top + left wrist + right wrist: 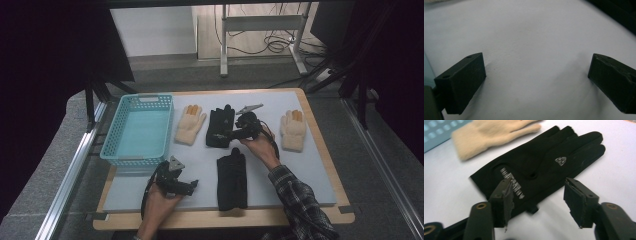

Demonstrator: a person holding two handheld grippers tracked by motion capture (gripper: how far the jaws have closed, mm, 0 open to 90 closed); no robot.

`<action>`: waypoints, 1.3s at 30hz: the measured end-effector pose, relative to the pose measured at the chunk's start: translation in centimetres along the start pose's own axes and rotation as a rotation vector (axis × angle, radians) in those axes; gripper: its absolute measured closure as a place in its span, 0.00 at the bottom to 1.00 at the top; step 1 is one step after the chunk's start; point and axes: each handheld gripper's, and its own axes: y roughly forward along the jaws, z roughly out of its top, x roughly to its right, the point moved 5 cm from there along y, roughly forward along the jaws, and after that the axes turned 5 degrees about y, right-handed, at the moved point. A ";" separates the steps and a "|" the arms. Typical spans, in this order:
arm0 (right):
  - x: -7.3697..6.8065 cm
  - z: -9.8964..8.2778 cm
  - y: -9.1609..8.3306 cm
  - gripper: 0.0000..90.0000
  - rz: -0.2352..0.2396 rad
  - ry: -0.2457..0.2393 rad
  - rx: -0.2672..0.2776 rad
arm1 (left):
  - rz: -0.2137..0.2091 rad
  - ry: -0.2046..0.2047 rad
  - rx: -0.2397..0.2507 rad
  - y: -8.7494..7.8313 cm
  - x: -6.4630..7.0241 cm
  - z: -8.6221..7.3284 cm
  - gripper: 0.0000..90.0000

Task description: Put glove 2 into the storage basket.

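Right gripper (231, 133) has its jaws apart, nothing between them, at the cuff of one black glove (220, 127); a second black glove (232, 181) lies near it. Two cream gloves (190, 124) flank them. Left gripper (192, 186) is open over bare surface (200, 165), one basket (137, 127) beside it.

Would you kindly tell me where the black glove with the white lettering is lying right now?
In the high view the black glove with white lettering lies flat mid-table, between the left cream knitted glove and the right gripper, whose open jaws point at its cuff.
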 end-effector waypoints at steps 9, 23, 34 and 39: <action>0.7 1.2 3.2 0.42 0.001 0.033 -0.015 | -0.001 -0.001 0.002 0.0 0.0 0.0 0.02; 1.1 1.7 6.5 0.51 -0.026 0.006 -0.020 | -0.001 -0.001 0.001 0.0 0.0 0.0 0.01; 0.3 1.9 6.2 0.91 -0.044 0.004 -0.049 | -0.001 -0.002 0.001 0.0 0.0 0.0 0.02; -0.1 2.1 6.0 0.95 -0.069 -0.024 -0.062 | -0.002 0.001 -0.002 0.0 0.0 0.0 0.02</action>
